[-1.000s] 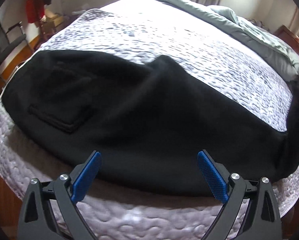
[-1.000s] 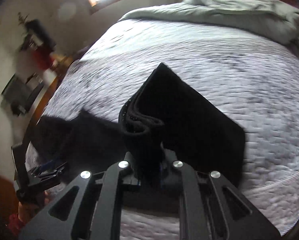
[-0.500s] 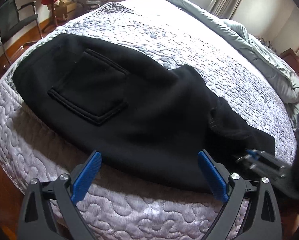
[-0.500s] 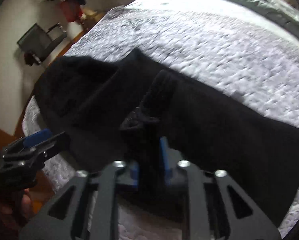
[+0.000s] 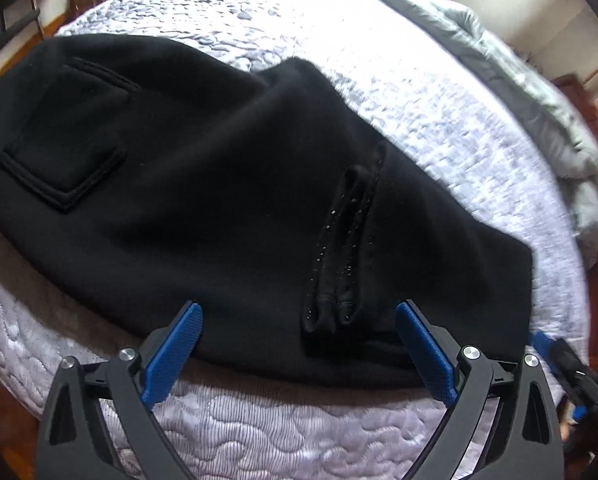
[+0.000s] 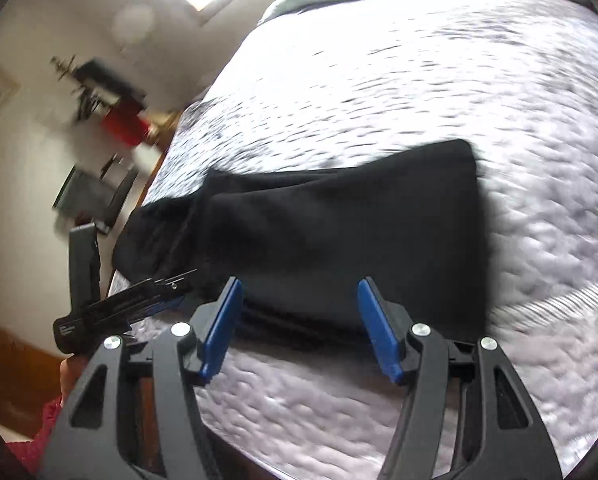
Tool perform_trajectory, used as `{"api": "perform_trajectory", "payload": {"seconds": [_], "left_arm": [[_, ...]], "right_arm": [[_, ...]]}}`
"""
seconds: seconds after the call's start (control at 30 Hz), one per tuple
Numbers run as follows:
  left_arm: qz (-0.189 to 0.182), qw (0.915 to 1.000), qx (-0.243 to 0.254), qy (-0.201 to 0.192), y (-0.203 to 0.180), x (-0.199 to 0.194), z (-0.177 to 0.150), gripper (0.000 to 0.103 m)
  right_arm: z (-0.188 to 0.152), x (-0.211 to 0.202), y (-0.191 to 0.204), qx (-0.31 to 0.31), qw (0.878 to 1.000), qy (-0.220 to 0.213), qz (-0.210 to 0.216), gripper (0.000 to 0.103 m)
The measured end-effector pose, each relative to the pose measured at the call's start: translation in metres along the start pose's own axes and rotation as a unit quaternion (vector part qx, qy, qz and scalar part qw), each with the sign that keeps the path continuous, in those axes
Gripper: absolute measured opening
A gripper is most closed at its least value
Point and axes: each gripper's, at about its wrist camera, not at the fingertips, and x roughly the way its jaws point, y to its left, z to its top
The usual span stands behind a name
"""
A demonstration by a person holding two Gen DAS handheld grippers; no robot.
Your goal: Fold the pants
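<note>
Black pants (image 5: 219,184) lie folded on the quilted bed near its front edge, back pocket (image 5: 63,144) up at the left, the leg cuffs (image 5: 339,264) laid over the middle. My left gripper (image 5: 299,348) is open and empty just in front of the pants' near edge. In the right wrist view the pants (image 6: 339,232) lie as a dark block and my right gripper (image 6: 301,328) is open and empty at their near edge. The left gripper (image 6: 111,312) shows there at the left, and the right gripper shows at the left wrist view's right edge (image 5: 563,368).
The pale quilted bedspread (image 5: 419,92) covers the bed. A grey duvet (image 5: 539,92) is bunched along the far side. A chair (image 6: 95,196) and red clothes (image 6: 123,128) stand by the wall at the left. Wooden floor lies below the bed edge.
My right gripper carried the leg cuffs leftward over the upper pants, let them go and opened, drawing back to the bed's edge. The left gripper stayed open and moved closer.
</note>
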Motion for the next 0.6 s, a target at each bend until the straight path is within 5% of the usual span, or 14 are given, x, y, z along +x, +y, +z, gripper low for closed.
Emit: {"api": "perform_trajectory", "payload": {"seconds": [0.13,0.17,0.2,0.3,0.43,0.6], "left_arm": [[0.0,1.0,0.006,0.005,-0.017,0.008,0.001,0.096],[-0.004,1.0,0.007,0.004,-0.021,0.008,0.0,0.084],[-0.01,0.9999,0.007,0.007,-0.025,0.009,-0.001,0.051],[-0.003,0.9999,0.004,0.012,-0.028,0.013,-0.001,0.029],[-0.03,0.9995,-0.007,0.007,-0.014,0.006,0.001,0.02],[-0.015,0.9997,-0.016,-0.013,0.018,-0.002,-0.004,0.019]], "right_arm": [[-0.008,-0.008,-0.022,0.021,1.0,-0.005,-0.016,0.061],[-0.009,-0.008,-0.025,0.023,1.0,-0.005,-0.02,0.061],[-0.01,-0.008,-0.027,0.025,0.999,-0.004,-0.022,0.061],[-0.012,-0.006,-0.03,0.029,0.999,-0.005,-0.022,0.061],[-0.012,-0.007,-0.034,0.032,0.999,-0.004,-0.019,0.061],[-0.011,-0.002,-0.036,0.031,0.999,0.004,-0.021,0.061]]}}
